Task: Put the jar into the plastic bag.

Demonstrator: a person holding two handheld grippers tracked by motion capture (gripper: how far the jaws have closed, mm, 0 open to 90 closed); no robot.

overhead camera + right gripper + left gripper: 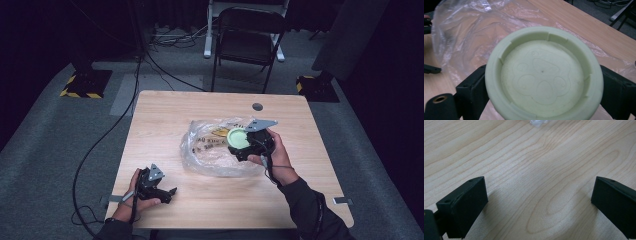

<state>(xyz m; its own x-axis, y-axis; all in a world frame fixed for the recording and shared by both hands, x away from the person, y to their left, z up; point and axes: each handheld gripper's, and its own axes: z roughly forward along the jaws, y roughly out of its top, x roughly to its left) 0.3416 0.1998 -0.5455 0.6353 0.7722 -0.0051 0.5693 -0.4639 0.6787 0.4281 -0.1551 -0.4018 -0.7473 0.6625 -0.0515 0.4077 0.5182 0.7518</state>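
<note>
over the plastic bag (210,155), right gripper (245,142) clamps a green lid (544,72); left gripper (167,192) rests gaping, low on the table (165,115).

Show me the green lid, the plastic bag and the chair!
green lid (542,75), right gripper view, its inner face.
plastic bag (207,157), high view, its left part.
chair (247,47), high view, its seat.

A pale wooden tabletop (165,112) with a small round grommet hole (257,106) near its far edge carries a crumpled clear plastic bag (202,157) around its middle. Small items lie inside the bag, too blurred to identify. The left tongs (172,191) rest on the near left part.
</note>
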